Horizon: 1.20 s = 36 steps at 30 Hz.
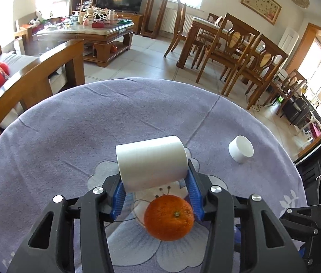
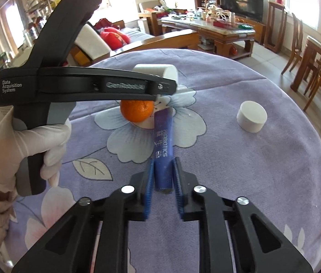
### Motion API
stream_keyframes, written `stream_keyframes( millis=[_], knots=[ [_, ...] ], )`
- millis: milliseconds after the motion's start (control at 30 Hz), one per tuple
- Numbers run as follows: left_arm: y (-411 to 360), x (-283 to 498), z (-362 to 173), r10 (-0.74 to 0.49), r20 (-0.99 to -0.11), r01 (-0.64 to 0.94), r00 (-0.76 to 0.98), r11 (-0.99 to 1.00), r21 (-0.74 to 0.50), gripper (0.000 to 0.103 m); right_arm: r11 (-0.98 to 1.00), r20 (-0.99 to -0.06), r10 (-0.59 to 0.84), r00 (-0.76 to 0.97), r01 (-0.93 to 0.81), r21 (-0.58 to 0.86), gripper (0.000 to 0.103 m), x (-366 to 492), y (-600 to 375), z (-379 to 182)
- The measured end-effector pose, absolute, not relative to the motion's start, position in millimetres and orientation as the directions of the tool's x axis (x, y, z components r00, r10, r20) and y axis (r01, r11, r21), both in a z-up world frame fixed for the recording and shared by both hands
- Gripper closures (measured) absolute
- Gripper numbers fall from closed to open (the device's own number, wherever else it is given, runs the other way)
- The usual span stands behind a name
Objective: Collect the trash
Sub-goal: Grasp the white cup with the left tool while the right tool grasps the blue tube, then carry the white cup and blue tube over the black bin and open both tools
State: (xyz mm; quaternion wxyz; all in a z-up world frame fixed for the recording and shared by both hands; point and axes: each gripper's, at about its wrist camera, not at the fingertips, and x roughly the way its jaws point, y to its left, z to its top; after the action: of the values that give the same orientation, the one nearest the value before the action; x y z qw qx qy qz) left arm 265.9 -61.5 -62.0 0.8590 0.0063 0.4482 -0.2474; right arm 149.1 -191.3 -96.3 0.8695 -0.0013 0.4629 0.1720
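My left gripper [image 1: 154,177] is shut on a white cylindrical container [image 1: 151,162] and holds it on its side above the table. An orange [image 1: 169,217] lies on the purple flowered tablecloth [image 1: 57,147] just under it. My right gripper [image 2: 163,173] is shut on a blue probiotics packet [image 2: 163,145] that points toward the orange [image 2: 137,111]. The left gripper's body [image 2: 87,86] crosses the right wrist view, held by a gloved hand [image 2: 23,150], with the container [image 2: 158,70] at its tip. A white lid [image 1: 240,149] stands to the right, and it also shows in the right wrist view [image 2: 251,119].
The round table's far edge [image 1: 137,80] drops to a tiled floor. A wooden sofa [image 1: 23,79] stands to the left, a cluttered coffee table [image 1: 96,34] beyond it, and a dining table with chairs [image 1: 233,45] to the right.
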Motion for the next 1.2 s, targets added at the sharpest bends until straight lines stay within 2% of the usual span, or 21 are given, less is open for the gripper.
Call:
stream_keyframes(
  millis=[567,1200],
  knots=[
    [-60.3,195.3,-6.2,-0.46,-0.69,0.493,0.559,0.853,-0.17,0.056,0.942,-0.734,0.328,0.595,-0.266,0.206,0.087,80.8,-215.5,-60.7],
    [-147.1,79.1,20.3,-0.576,-0.618,0.67,0.536,0.735,-0.104,0.056,0.973,-0.681,0.228,0.696,-0.136,0.187,0.087,-44.4,-306.5,-13.7]
  ],
)
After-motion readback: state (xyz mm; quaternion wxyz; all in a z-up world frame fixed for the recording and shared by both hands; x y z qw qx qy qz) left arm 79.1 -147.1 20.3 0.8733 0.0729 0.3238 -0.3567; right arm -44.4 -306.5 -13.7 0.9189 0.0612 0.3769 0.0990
